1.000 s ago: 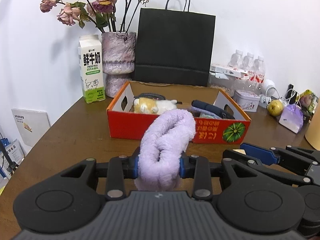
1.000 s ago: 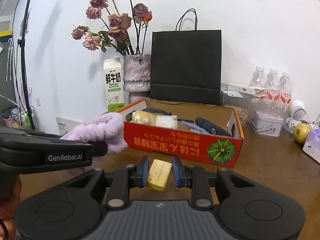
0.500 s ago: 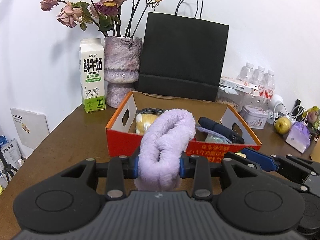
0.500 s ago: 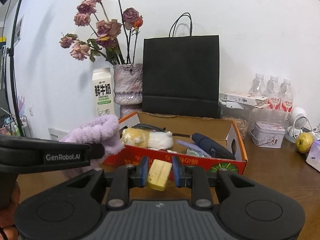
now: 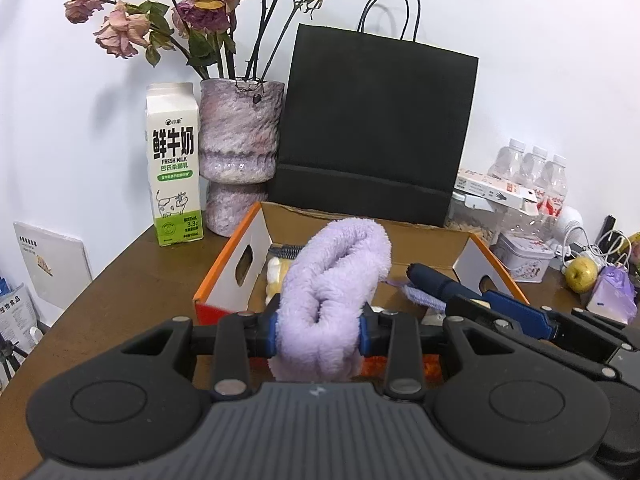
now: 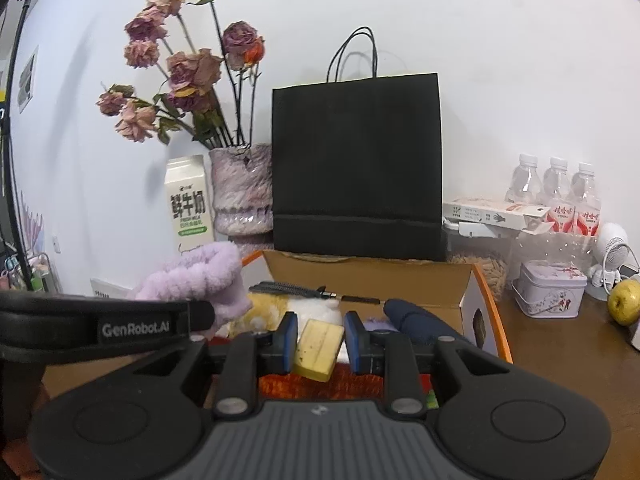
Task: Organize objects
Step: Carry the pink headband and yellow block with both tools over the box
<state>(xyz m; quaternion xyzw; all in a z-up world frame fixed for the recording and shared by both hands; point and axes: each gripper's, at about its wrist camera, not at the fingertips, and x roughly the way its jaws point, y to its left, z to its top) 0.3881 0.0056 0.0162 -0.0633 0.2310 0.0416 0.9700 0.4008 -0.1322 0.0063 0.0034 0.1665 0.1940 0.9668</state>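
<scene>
My left gripper [image 5: 319,330] is shut on a fluffy lilac cloth [image 5: 334,280], which stands up between its blue pads at the near edge of the open orange cardboard box [image 5: 230,268]. The right gripper [image 6: 319,342] is shut on a small yellow block [image 6: 319,344], held just in front of the same box [image 6: 490,300]. In the right wrist view the lilac cloth [image 6: 200,280] and the left gripper's black body sit to the left. Inside the box lie a cream plush toy [image 6: 264,312], a dark blue folded umbrella [image 5: 440,284] and a black cable [image 6: 296,290].
Behind the box stand a black paper bag [image 5: 376,128], a vase of dried roses [image 5: 239,144] and a milk carton [image 5: 174,164]. To the right are a small tin [image 6: 550,294], water bottles [image 6: 556,196], a yellow-green apple [image 6: 624,302] and a purple pouch [image 5: 614,294] on the brown table [image 5: 132,280].
Both grippers have moved forward toward the box with their loads; the box now reaches right up to the fingers and its inside shows more fully.
</scene>
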